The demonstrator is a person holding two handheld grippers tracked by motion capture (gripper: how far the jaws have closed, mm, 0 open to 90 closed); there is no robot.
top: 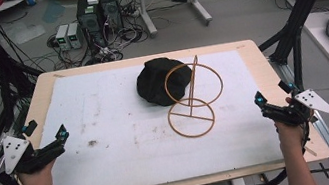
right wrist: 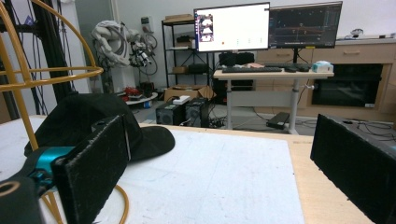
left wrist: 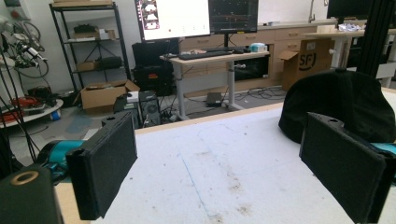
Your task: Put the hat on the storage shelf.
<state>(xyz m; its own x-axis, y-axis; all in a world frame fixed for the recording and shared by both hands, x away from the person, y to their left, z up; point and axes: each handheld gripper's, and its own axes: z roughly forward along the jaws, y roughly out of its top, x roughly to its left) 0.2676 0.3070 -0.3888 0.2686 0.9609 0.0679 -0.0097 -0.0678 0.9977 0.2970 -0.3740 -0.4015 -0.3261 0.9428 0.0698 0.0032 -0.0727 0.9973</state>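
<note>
A black cap (top: pixel 158 81) lies on the white mat (top: pixel 111 152) at the far middle of the table. Just right of it stands a tan wire stand (top: pixel 194 98) of two rings and an upright rod, its upper ring overlapping the cap's edge. My left gripper (top: pixel 63 135) rests open at the mat's left edge, nothing between its jaws. My right gripper (top: pixel 259 101) is open at the right edge. The left gripper view has its gripper (left wrist: pixel 219 172) open, the cap (left wrist: pixel 341 107) ahead right. In the right gripper view that gripper (right wrist: pixel 219 168) is open, with cap (right wrist: pixel 88 121) and stand (right wrist: pixel 18 70) at left.
The wooden table (top: pixel 258 56) has bare margins beside the mat. Black frame posts (top: pixel 300 9) rise at the right and cables hang at the left (top: pixel 2 74). Computer towers (top: pixel 98 12) and desk legs stand on the floor beyond the table.
</note>
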